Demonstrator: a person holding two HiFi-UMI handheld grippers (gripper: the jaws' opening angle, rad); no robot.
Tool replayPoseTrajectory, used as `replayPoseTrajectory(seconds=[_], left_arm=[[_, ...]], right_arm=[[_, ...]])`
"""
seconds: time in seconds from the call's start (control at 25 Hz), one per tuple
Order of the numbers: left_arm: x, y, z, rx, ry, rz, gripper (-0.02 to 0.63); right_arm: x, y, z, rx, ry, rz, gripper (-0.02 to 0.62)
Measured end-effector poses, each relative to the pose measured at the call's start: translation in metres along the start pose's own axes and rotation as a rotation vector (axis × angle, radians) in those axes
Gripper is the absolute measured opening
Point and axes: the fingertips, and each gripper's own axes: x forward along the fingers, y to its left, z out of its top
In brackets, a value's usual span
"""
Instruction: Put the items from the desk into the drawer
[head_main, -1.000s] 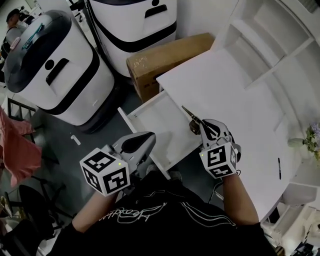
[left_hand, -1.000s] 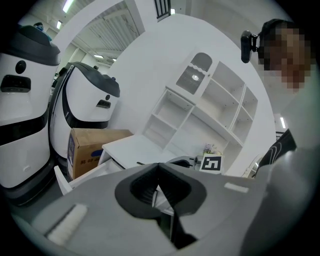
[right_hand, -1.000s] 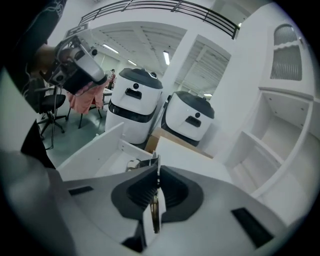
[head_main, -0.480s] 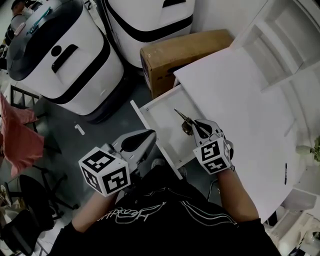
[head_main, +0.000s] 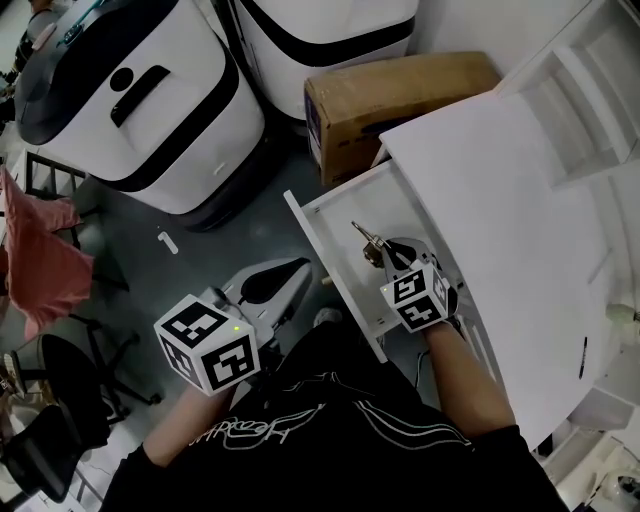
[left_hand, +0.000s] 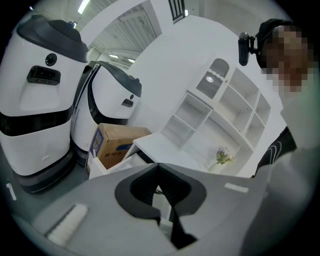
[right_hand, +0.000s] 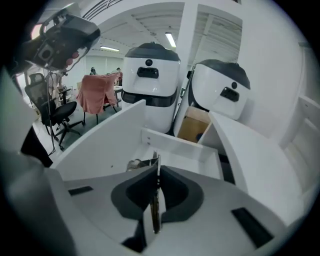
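Note:
The white drawer (head_main: 335, 225) stands pulled open from the white desk (head_main: 500, 190). My right gripper (head_main: 386, 256) hovers over the drawer's near end, shut on a slim metal item (head_main: 364, 238) with a brownish lump on it. In the right gripper view that thin item (right_hand: 155, 200) stands edge-on between the closed jaws, pointing into the drawer (right_hand: 195, 160). My left gripper (head_main: 296, 272) hangs left of the drawer above the floor, shut and holding nothing; it faces the desk and drawer in the left gripper view (left_hand: 159, 169). A dark pen (head_main: 583, 357) lies on the desk at the right.
A cardboard box (head_main: 400, 90) sits on the floor behind the drawer. Two large white machines (head_main: 140, 100) stand at the back left. An office chair (head_main: 55, 400) and pink cloth (head_main: 40, 265) are at the left. White shelves (head_main: 590, 80) rise from the desk's far side.
My right gripper has carried the slim metal item from the desk edge to over the drawer's near end. The left gripper has stayed where it was.

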Motion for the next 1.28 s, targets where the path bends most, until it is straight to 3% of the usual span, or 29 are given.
replayPoseTrajectory(seconds=[0.24, 0.76, 1.16, 1.28], left_arm=[[-0.004, 0.021, -0.008, -0.028, 0.012, 0.03, 0.009], [-0.001, 0.044, -0.02, -0.071, 0.039, 0.064, 0.009], [-0.005, 0.053, -0.029, -0.101, 0.032, 0.068, 0.009], [-0.009, 0.057, -0.032, -0.112, 0.024, 0.081, 0.009]], right_arm=[[0.036, 0.0, -0.015, 0.021, 0.041, -0.001, 0.015], [0.069, 0.003, -0.03, -0.056, 0.045, -0.055, 0.015], [0.08, 0.024, -0.039, -0.058, 0.051, 0.062, 0.028], [0.084, 0.033, -0.04, -0.069, 0.059, 0.12, 0.079]])
